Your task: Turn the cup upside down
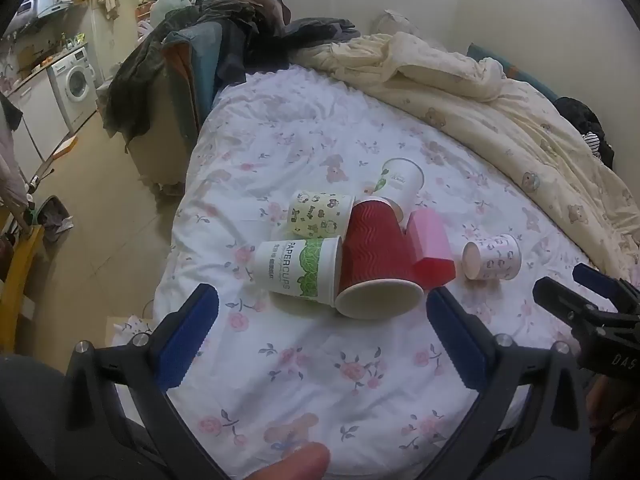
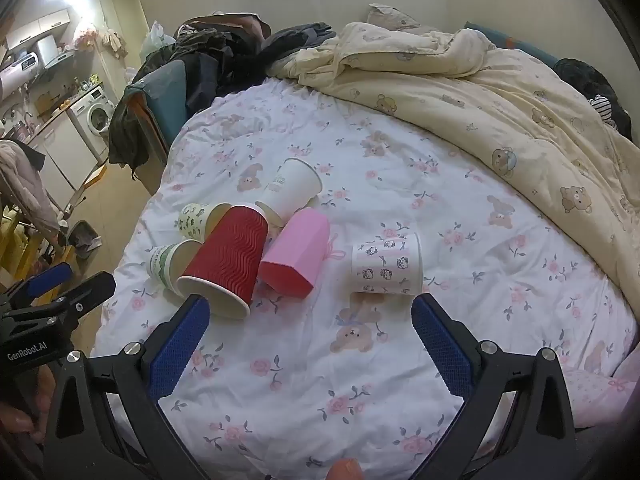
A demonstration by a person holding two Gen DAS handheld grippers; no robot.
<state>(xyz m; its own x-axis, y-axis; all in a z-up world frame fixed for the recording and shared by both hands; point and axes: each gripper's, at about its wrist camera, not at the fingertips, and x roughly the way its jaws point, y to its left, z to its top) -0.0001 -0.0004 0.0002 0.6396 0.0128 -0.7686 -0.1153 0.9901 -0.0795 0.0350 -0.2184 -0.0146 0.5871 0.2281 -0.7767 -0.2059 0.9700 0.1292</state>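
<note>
Several paper cups lie on their sides on the floral bed sheet (image 1: 320,380). A red ribbed cup (image 1: 376,256) (image 2: 228,256) lies mouth toward me between a white-green "PAPERCUPS" cup (image 1: 300,270) (image 2: 168,262) and a pink faceted cup (image 1: 432,246) (image 2: 298,252). A yellow-green patterned cup (image 1: 318,216) (image 2: 198,220) and a white cup (image 1: 400,184) (image 2: 290,190) lie behind. A small kitty-print cup (image 1: 494,258) (image 2: 386,264) lies apart to the right. My left gripper (image 1: 322,312) is open and empty just before the red cup. My right gripper (image 2: 310,316) is open and empty just before the kitty-print cup.
A cream bear-print quilt (image 1: 500,112) (image 2: 500,92) is bunched along the far and right side of the bed. A chair heaped with dark clothes (image 1: 192,60) (image 2: 180,76) stands at the bed's far left corner. The floor and a washing machine (image 1: 76,80) are at left.
</note>
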